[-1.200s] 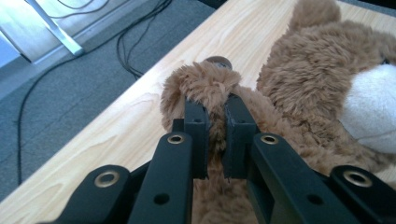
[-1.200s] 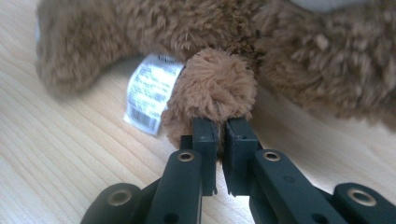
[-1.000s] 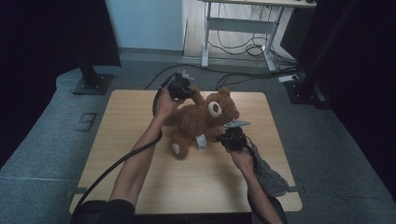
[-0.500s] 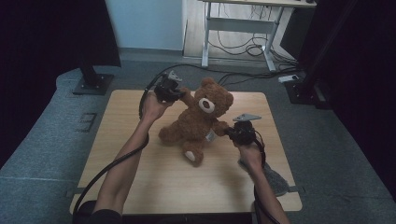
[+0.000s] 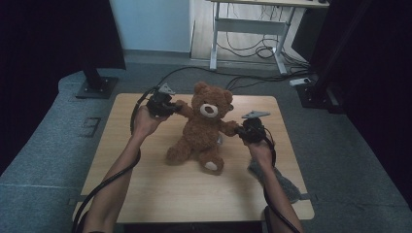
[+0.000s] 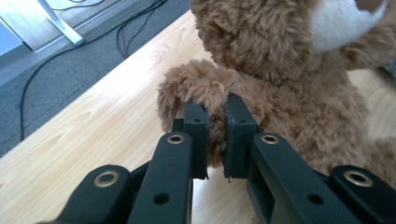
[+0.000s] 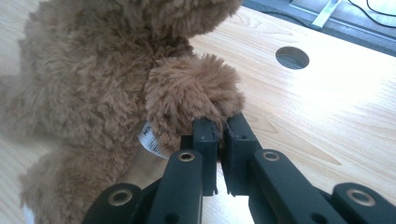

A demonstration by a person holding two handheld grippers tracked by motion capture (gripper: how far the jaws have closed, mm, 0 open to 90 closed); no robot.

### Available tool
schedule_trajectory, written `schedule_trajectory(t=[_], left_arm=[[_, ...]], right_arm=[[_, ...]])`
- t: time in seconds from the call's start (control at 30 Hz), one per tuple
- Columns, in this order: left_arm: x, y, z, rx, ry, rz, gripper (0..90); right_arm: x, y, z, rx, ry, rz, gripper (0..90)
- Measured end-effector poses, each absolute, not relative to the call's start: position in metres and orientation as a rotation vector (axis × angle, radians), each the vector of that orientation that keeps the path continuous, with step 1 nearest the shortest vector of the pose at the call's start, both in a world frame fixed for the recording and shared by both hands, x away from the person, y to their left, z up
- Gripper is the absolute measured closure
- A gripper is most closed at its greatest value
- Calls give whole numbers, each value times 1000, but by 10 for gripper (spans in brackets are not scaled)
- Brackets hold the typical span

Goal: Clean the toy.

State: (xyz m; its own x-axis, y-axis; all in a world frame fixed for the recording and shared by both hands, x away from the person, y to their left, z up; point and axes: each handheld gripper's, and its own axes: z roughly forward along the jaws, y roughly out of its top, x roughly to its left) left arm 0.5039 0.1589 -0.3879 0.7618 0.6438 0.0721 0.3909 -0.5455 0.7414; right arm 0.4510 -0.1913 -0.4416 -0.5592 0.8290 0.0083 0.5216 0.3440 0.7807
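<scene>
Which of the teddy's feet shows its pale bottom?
The foot nearest the person, on the right hand-held gripper's side, shows a pale sole. The other foot of the teddy bear looks plain brown.

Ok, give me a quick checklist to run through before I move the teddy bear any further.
1. Left tool shut on the teddy bear's paw: ok, fur pinched between the jaws.
2. Right tool shut on the other paw: ok, though it holds only the paw's edge.
3. Bear upright on the table, facing the person: ok.
4. Both bear arms spread outward evenly: ok.
5. Grey cloth clear of the bear: ok, it lies by the right forearm.
6. Whether the bear's seat rests fully on the table: cannot tell.
</scene>
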Motion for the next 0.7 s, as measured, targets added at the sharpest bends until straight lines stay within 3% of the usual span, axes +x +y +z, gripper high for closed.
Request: schedule_trajectory(t=[0.7], left_arm=[[507,182,-441,2212,857,346,818]], right_arm=[[473,-176,-455,1203,2289,1018,848]])
